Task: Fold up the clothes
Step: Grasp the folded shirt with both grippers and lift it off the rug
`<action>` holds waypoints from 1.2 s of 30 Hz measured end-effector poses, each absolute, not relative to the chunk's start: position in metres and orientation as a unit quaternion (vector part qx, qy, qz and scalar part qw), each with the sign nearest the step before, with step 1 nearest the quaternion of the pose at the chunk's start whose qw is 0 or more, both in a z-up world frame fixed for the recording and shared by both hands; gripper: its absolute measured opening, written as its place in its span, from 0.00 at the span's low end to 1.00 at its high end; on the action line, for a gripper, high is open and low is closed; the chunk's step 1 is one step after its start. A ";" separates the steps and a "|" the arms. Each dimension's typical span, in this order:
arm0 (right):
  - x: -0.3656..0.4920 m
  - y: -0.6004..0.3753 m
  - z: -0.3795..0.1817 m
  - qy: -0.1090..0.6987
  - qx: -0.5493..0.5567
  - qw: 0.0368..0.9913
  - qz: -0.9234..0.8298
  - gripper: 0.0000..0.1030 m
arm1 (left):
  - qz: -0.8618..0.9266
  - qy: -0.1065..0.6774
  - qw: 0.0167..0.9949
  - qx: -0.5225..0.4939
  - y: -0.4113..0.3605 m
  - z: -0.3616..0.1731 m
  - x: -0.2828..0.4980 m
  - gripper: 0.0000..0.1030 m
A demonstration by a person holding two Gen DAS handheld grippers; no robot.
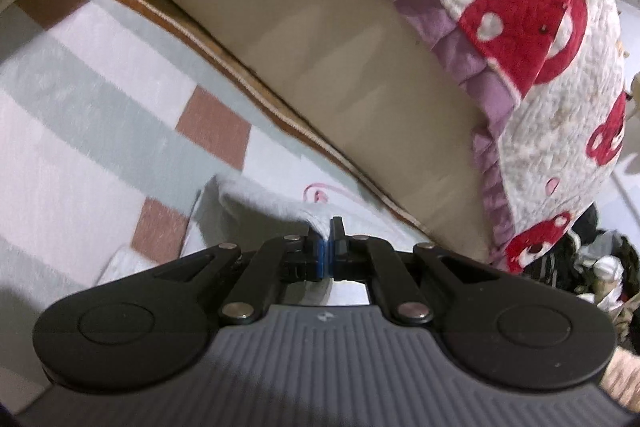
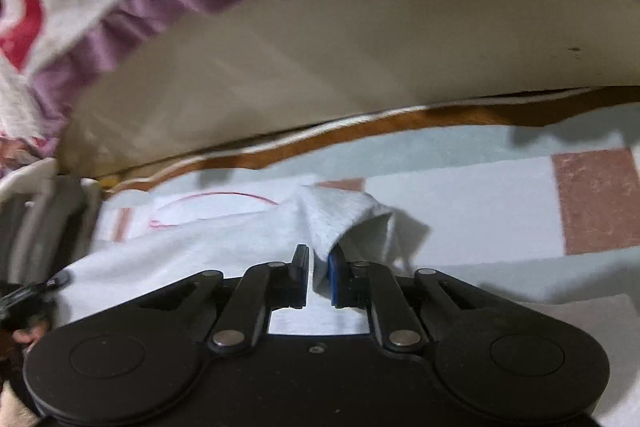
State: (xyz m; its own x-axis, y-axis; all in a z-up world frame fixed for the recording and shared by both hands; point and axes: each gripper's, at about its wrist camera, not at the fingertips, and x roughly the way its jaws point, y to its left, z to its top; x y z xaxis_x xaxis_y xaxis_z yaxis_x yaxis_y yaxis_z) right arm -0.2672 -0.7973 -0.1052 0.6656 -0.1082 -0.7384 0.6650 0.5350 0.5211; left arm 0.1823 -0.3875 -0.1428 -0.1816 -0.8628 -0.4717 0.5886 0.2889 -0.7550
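Looks like the grab-the-edge step: the white garment [image 2: 208, 251] lies on the striped rug [image 2: 480, 195] near the bed, left gripper [image 1: 328, 239] pinching its edge, right gripper [image 2: 319, 267] slightly parted around a raised fold, so next it must clamp before lifting together.

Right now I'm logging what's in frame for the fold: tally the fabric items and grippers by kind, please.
White garments: 1, the white garment with a pink outline
Checked rugs: 1, the checked rug under it
Quilted bedspreads: 1, the quilted bedspread with red bears and a purple frill
Grippers: 2, the left gripper and the right gripper
Total: 5
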 end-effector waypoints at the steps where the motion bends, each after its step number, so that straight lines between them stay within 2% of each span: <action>1: -0.267 -0.799 -0.108 0.327 0.424 0.807 -0.249 0.19 | -0.577 0.500 0.632 -0.133 -0.388 -0.145 0.181 0.04; 3: -0.266 -0.802 -0.114 0.308 0.435 0.803 -0.265 0.40 | -0.571 0.501 0.640 -0.116 -0.388 -0.149 0.177 0.05; 4: -0.266 -0.802 -0.117 0.297 0.440 0.803 -0.270 0.42 | -0.570 0.500 0.643 -0.106 -0.389 -0.151 0.175 0.09; 5: -0.265 -0.801 -0.120 0.288 0.439 0.806 -0.272 0.42 | -0.569 0.500 0.645 -0.097 -0.391 -0.153 0.174 0.15; 6: -0.265 -0.799 -0.122 0.280 0.438 0.810 -0.273 0.41 | -0.568 0.501 0.646 -0.090 -0.393 -0.155 0.173 0.31; 7: -0.263 -0.795 -0.120 0.274 0.426 0.820 -0.268 0.32 | -0.568 0.504 0.646 -0.084 -0.395 -0.158 0.171 0.42; 8: -0.260 -0.791 -0.119 0.268 0.413 0.830 -0.262 0.05 | -0.568 0.505 0.645 -0.080 -0.398 -0.160 0.170 0.42; 9: -0.259 -0.787 -0.118 0.261 0.401 0.840 -0.256 0.05 | -0.570 0.504 0.644 -0.076 -0.400 -0.162 0.167 0.37; 10: -0.260 -0.781 -0.113 0.251 0.394 0.848 -0.253 0.05 | -0.577 0.498 0.644 -0.071 -0.401 -0.161 0.165 0.06; 11: -0.265 -0.776 -0.107 0.232 0.389 0.856 -0.250 0.05 | -0.584 0.484 0.648 -0.065 -0.402 -0.157 0.162 0.03; 15: -0.298 -0.764 -0.079 0.135 0.398 0.865 -0.275 0.05 | -0.593 0.417 0.684 -0.079 -0.391 -0.110 0.158 0.02; 17: -0.309 -0.751 -0.059 0.122 0.383 0.873 -0.278 0.05 | -0.597 0.388 0.695 -0.100 -0.380 -0.080 0.157 0.02; 22: -0.344 -0.707 -0.005 0.067 0.373 0.886 -0.268 0.05 | -0.593 0.398 0.670 -0.202 -0.336 -0.026 0.154 0.02; 30: -0.400 -0.629 0.105 -0.005 0.313 0.924 -0.220 0.03 | -0.596 0.220 0.759 -0.139 -0.265 0.094 0.095 0.02; 36: -0.421 -0.578 0.178 0.005 0.239 0.950 -0.200 0.03 | -0.580 0.144 0.796 -0.097 -0.236 0.152 0.056 0.02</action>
